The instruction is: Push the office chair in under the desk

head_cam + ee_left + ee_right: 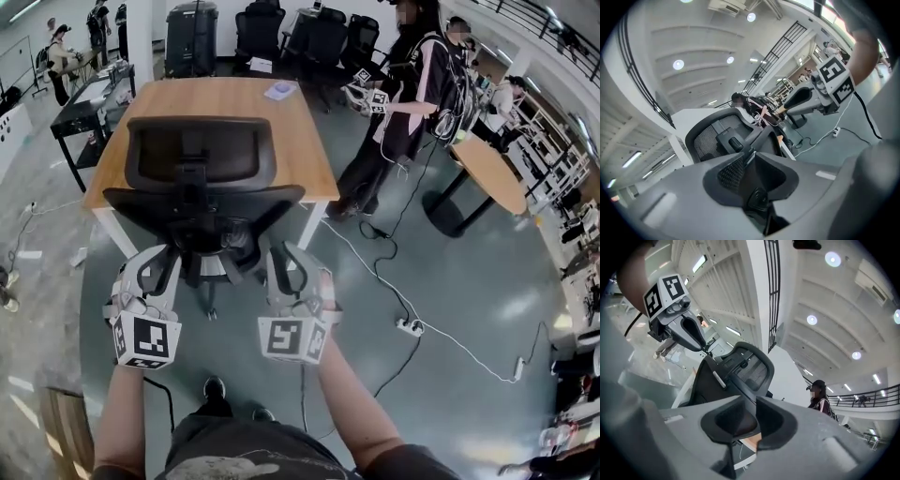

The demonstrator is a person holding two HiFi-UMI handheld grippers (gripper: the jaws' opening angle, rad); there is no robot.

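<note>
You hold the left claw (161, 262) and the right claw (281, 261) clenched empty, equally close behind the office chair (202, 211), which stands straight ahead between them and the tabletop (281, 141), apparently not yet tucked under.

Black mesh-back chair (201, 155) stands upright, its back toward the camera, facing a wooden worktop (225, 98) with white legs. It's parked right at the near edge.
</note>
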